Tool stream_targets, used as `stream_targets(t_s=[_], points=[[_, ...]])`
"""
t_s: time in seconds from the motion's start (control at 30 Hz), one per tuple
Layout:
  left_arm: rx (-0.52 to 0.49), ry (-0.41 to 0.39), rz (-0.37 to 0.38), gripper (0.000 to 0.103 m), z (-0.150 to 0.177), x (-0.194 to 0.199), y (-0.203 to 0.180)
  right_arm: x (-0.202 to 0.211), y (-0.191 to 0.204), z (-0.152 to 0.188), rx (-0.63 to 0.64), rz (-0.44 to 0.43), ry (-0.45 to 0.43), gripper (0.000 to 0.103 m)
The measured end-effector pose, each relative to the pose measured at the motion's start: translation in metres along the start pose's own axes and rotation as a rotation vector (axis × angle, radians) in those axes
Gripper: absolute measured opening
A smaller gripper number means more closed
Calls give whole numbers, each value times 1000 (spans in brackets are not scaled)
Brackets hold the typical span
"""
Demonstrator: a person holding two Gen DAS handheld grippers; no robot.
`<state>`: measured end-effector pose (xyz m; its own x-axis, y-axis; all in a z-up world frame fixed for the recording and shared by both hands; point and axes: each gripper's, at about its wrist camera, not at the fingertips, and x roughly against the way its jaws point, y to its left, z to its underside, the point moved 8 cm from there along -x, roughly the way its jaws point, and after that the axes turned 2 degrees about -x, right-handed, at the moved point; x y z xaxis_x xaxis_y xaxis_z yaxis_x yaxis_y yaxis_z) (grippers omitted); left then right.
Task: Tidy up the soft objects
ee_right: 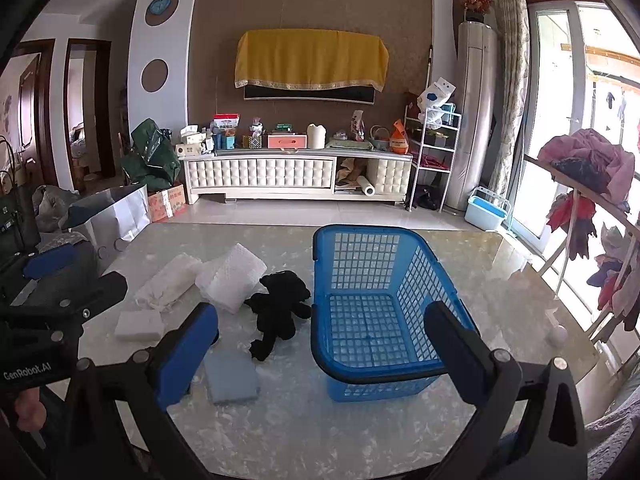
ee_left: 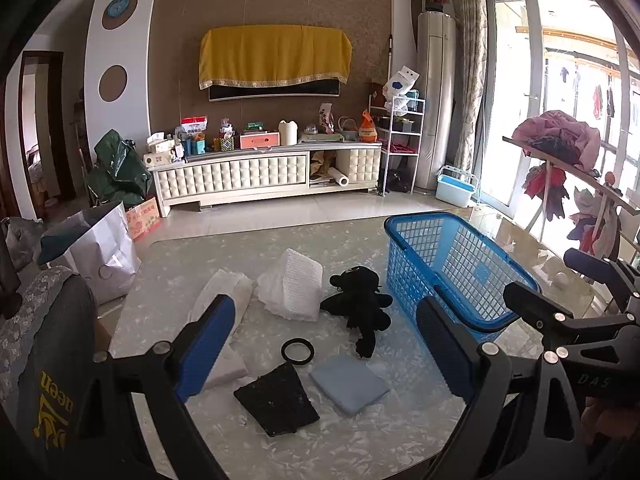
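Blue plastic lattice basket, upright on the marbled table, nothing inside it; it stands on the right half of the tabletop. Soft items lie in a loose group to its left:
- black plush toy, lying just beside the basket's left wall
- white quilted pad, propped up like a tent, touching the plush toy's far side
- cream cloth bundle, left of the quilted pad
- white sponge block, nearer than the bundle
- pale blue folded cloth, flat, near the plush toy's foot
- black rectangular pad, flat, beside the blue cloth
- black ring, flat, between the plush toy and the black pad

Left gripper: jaws spread wide, holding nothing, above the black pad and blue cloth. Right gripper: jaws spread wide, holding nothing, over the basket's near rim.
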<state>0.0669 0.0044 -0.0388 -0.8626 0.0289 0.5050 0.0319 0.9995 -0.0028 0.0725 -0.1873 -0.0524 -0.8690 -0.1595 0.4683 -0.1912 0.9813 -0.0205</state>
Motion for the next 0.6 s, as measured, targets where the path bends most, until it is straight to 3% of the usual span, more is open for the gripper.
stream_targets(t_s=[0.6], points=[[-9,-3,11,91,2,0,-2,0,-1,1,8,5,3,103]])
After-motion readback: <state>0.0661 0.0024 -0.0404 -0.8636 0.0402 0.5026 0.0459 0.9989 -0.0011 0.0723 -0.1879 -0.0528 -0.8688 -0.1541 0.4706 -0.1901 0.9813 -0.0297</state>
